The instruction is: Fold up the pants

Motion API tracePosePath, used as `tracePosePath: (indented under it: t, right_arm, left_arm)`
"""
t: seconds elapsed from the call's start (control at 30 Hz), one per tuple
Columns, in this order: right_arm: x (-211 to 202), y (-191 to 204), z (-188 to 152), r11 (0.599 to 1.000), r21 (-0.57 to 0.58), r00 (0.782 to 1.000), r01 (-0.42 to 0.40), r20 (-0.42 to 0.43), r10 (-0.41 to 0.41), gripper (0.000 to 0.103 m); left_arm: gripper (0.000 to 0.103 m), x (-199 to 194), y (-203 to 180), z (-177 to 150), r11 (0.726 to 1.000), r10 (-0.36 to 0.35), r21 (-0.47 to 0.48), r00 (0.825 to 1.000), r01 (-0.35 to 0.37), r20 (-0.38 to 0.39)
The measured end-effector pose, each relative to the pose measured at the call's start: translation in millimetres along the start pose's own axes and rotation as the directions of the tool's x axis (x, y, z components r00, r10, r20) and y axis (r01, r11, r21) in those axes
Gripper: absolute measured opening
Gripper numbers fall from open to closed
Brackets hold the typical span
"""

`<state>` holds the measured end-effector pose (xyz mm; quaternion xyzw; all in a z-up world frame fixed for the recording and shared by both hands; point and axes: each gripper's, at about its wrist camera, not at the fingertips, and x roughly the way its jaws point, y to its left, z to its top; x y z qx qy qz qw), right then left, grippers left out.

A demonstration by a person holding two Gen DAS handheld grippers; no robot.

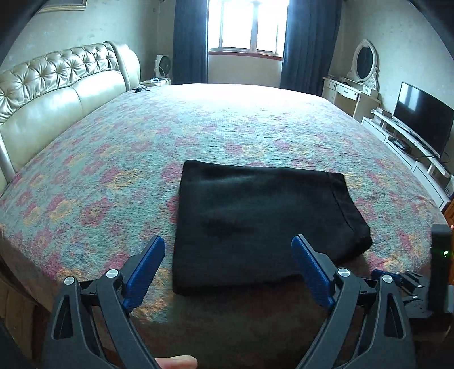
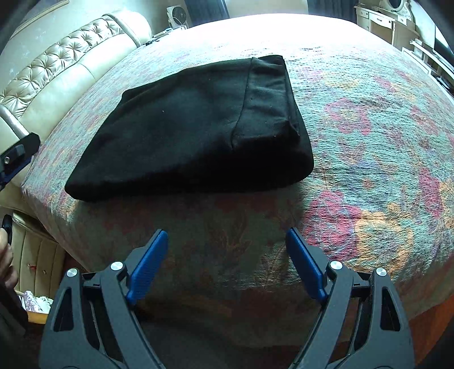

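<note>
You are holding the left gripper with its jaws spread wide and nothing between them; its blue pads are hovering at the near edge of the pants without touching the cloth. The pants are lying on the bed as a compact black rectangle, close to the near edge, with the hemmed band facing right. The fold is looking complete, so you are probably finishing or checking. If you are tidying further, you are advised to come down flat on a corner, pinch all layers together, and avoid dragging the stack across the cover, since the thick bundle is likely to slide apart.

You are keeping the right gripper just as wide, empty, over bare cover short of the pants. From this side the top layer is sitting a little askew at the right end, where an inner edge is showing.

The bed cover is carrying a faded floral print in red, orange and teal. At the left a tufted cream headboard is standing; behind the bed a bright window is shining between dark curtains; at the right a dresser with an oval mirror and a television are standing.
</note>
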<state>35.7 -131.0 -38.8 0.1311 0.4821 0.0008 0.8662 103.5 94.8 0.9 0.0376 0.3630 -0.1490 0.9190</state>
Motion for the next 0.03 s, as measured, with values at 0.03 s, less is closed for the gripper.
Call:
tracePosePath:
  t: [0.03]
  right_arm:
    - [-4.6, -1.0, 5.8, 1.000, 0.006, 1.000, -0.012, 0.010, 0.012, 0.085]
  left_arm:
    - [0.090, 6.3, 6.7, 4.6, 1.000, 0.012, 0.005, 1.000, -0.012, -0.005]
